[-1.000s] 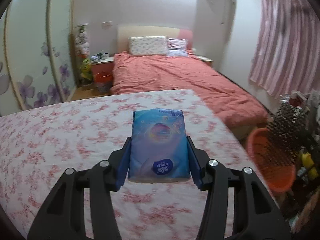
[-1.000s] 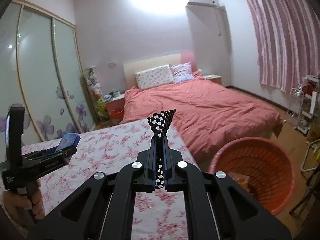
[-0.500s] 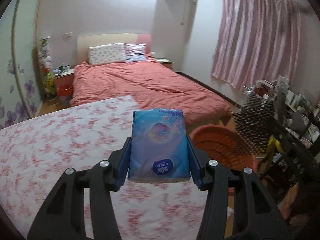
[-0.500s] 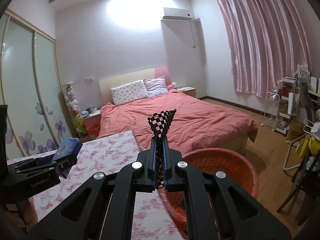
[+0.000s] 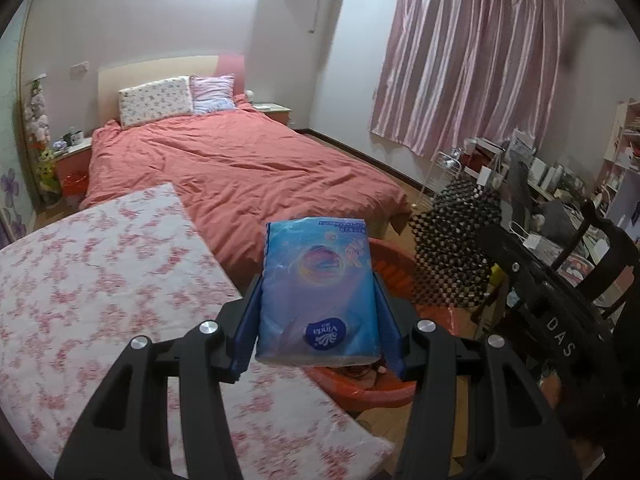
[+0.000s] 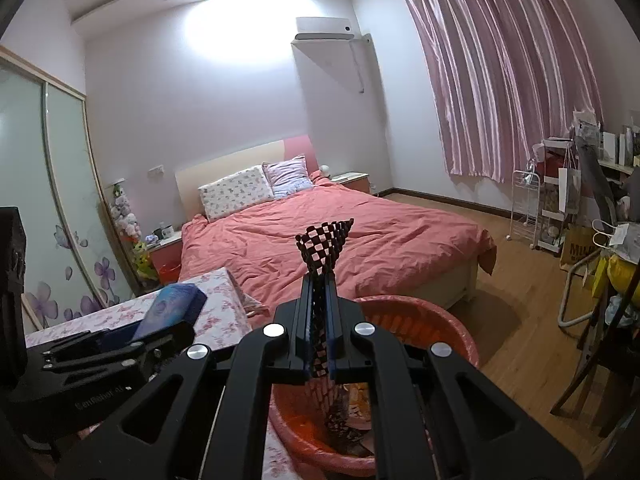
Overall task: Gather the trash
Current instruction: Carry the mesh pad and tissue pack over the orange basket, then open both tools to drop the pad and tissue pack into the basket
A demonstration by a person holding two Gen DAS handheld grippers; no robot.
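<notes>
The left gripper (image 5: 318,312) clamps a blue tissue pack (image 5: 318,292) by its sides, level over the red basin (image 6: 420,320) — likely for dropping. The right gripper (image 6: 320,320) pinches a checkered sheet (image 6: 325,250) upright — its tail hangs into the basin.

Ceiling glare, dim room, fisheye edges

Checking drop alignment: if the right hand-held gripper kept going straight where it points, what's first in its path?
Probably the red basin, just ahead and below the right hand-held gripper; its checkered mesh already hangs into it. Depth is unclear.
</notes>
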